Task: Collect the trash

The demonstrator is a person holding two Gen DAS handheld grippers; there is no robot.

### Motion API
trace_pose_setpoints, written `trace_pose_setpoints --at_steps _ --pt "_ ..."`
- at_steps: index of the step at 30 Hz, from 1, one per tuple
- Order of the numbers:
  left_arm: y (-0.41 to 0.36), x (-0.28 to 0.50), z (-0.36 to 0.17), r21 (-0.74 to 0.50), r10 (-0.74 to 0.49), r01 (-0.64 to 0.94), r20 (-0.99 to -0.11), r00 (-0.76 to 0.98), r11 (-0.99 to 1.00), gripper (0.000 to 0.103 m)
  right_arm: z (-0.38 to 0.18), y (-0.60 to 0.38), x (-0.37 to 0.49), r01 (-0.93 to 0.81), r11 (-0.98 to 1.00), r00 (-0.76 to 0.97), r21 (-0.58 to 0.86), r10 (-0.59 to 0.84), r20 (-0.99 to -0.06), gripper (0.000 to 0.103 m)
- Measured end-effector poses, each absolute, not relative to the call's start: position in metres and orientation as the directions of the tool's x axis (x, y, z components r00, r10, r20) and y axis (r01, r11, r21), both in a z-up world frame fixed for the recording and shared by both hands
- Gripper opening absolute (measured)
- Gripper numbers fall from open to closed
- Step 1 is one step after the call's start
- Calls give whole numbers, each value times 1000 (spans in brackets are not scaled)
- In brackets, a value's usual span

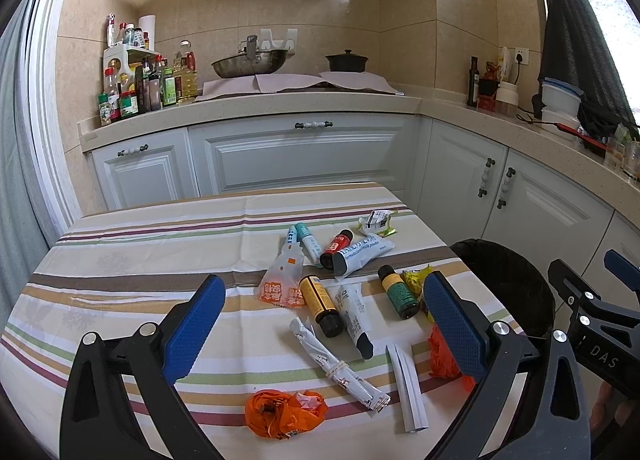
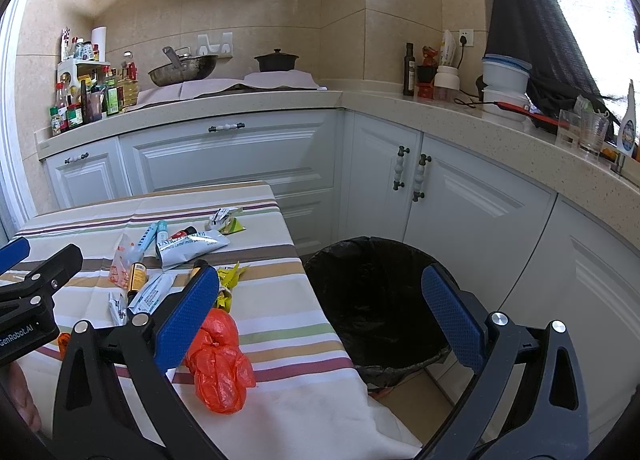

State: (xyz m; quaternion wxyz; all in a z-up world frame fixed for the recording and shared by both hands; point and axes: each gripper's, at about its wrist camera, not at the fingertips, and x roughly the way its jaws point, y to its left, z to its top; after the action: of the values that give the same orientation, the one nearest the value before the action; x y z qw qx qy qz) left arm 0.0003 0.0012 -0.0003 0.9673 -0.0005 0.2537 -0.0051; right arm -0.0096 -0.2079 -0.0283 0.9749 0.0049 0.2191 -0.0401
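Hovering over the striped table (image 1: 120, 260), the left gripper (image 1: 324, 320) is spread wide and holds nothing. Left to right ahead of it lie an orange bag (image 1: 280, 414), a banded paper roll (image 1: 340, 368), two amber bottles (image 1: 320, 306), a folded paper strip (image 1: 406, 388) and a second orange bag (image 2: 220, 360) by its right finger. Closing here risks nudging the round bottles, which would probably roll off the edge. The crowded litter could also mean pinching two pieces, or the slick bag slipping free. Further right, the right gripper (image 2: 320, 324), also spread and empty, hangs above the black-lined bin (image 2: 380, 300) beside the table; a careless drop from either might land on the floor.
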Motion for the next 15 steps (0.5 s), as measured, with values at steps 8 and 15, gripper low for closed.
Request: trace_pose_setpoints --at_steps 8,15 --pt "-4 1 -13 -1 -11 12 -490 872 1000 97 -27 -208 -11 81 997 901 -7 -76 -427 99" --pt "-3 1 -13 -2 -11 11 -490 872 1000 97 -27 -209 -11 81 997 901 -7 -76 -426 99"
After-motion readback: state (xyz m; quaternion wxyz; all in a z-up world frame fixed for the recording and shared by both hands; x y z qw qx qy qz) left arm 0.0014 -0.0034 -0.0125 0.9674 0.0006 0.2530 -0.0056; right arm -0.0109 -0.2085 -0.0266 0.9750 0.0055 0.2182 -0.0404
